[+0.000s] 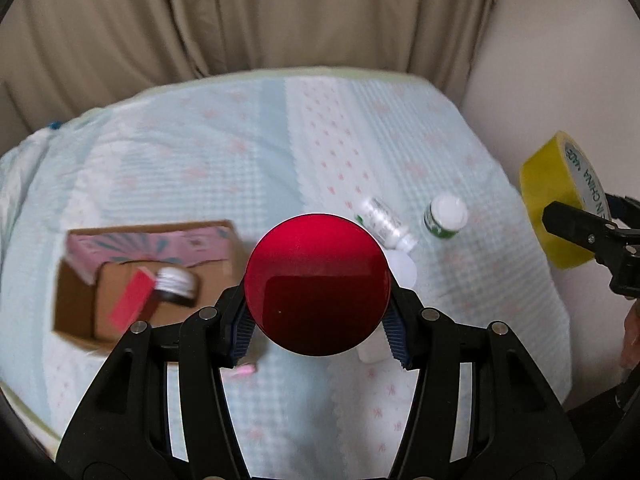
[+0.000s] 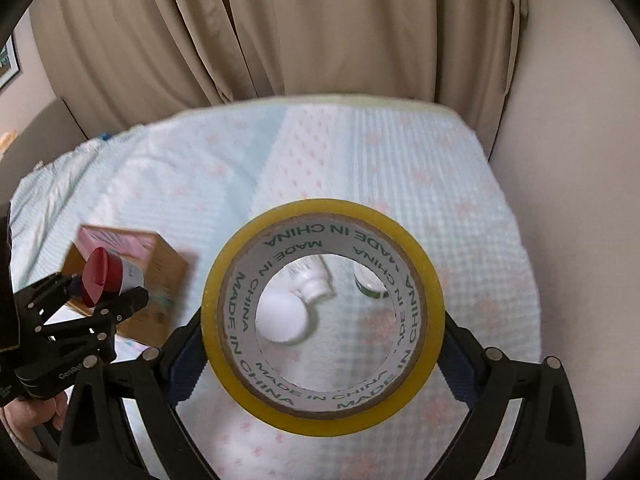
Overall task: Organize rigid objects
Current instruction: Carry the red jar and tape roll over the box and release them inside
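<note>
My left gripper [image 1: 318, 320] is shut on a red-lidded jar [image 1: 318, 284], held above the bed; it also shows in the right wrist view [image 2: 106, 278] beside the cardboard box [image 2: 160, 276]. My right gripper [image 2: 322, 356] is shut on a yellow tape roll [image 2: 324, 316], which shows at the right edge of the left wrist view [image 1: 554, 200]. The open cardboard box [image 1: 76, 308] lies at the left and holds a dark jar [image 1: 176, 284] and a red item [image 1: 130, 300].
On the light blue bedspread [image 1: 200, 160] lie a clear white bottle [image 1: 384, 224], a green-labelled white-capped bottle [image 1: 444, 216] and a white round object [image 2: 282, 316]. Beige curtains [image 1: 240, 12] hang behind the bed. A wall [image 1: 560, 80] stands at the right.
</note>
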Motion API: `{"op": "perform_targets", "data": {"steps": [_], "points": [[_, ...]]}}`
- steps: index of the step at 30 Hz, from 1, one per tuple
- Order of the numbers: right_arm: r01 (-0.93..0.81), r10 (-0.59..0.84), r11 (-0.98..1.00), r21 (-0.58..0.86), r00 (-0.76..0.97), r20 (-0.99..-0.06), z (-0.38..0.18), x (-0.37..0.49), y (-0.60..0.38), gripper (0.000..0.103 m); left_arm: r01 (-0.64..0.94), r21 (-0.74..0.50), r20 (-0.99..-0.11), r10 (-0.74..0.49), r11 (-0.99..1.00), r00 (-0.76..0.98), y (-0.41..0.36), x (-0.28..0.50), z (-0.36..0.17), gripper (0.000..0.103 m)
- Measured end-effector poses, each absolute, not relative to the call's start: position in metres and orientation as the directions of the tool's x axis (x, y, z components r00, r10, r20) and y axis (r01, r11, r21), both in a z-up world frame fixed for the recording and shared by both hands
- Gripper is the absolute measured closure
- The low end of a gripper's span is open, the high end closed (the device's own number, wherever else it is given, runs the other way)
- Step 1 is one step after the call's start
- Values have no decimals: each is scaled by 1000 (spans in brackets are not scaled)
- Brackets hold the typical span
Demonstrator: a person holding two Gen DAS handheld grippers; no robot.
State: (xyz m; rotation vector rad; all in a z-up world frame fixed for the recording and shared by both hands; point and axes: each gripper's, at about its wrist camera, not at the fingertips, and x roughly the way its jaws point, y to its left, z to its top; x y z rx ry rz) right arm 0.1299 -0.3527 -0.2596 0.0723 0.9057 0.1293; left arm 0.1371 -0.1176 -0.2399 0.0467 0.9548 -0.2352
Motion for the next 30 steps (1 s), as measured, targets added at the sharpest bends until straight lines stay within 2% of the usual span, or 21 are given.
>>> {"op": "perform_targets", "data": {"steps": [7,15,19,23,30], "points": [[-115,247,968,225,622,-743,-192,117,-306,7,159,-29,-778,-122,987,617,-46,125,-174,52],[-172,303,953,250,612,-731,-160,118,-204,7,135,-59,-772,-131,989,622,59,138,-151,52],[-123,293,954,274,587,-755,-164,132,-153,7,166,-54,-782,-145,985,606,108,153,-156,52],[-36,285,947,320,556,-781,-179,145,-107,7,224,1,-807,-131,975,575,148,170,-174,52],[127,345,888,442,451,-823,-235,172,-48,7,297,16,-874,-132,955,468,188,199,-225,52]]}}
